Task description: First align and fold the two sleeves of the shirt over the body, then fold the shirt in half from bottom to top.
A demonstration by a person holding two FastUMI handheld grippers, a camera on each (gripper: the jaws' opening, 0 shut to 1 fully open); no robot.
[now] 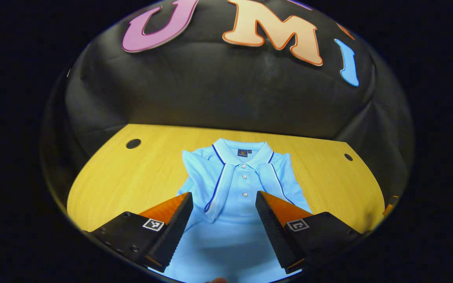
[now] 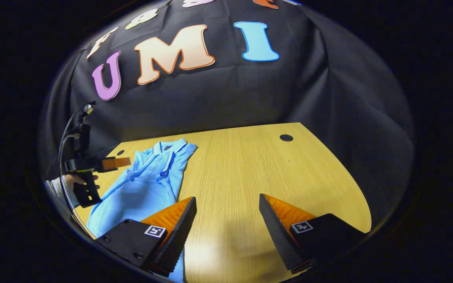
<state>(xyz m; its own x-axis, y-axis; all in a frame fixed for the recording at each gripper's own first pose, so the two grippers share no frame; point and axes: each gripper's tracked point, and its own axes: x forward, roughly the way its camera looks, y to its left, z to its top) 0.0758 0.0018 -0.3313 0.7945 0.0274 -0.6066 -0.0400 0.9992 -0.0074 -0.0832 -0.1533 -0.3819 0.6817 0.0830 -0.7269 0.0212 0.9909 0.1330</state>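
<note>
Tabletop: wooden table (image 1: 132, 177) lying under the blue polo shirt (image 1: 234, 220), centre frame.
Progress: I'm judging both sleeves (image 1: 207, 181) folded; bottom-to-top fold remaining.
Claws: I'm holding left gripper (image 1: 224, 220) and right gripper (image 2: 227, 224) wide open, gripping nothing.

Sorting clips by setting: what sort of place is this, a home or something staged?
Likely a staged recording booth, not a home: black cloth wall draped behind, a bare wooden table with round holes, and one light blue polo shirt laid flat.

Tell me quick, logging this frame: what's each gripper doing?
Left gripper: open, holding nothing, above the shirt.
Right gripper: open, holding nothing, over the table beside the shirt.
</note>
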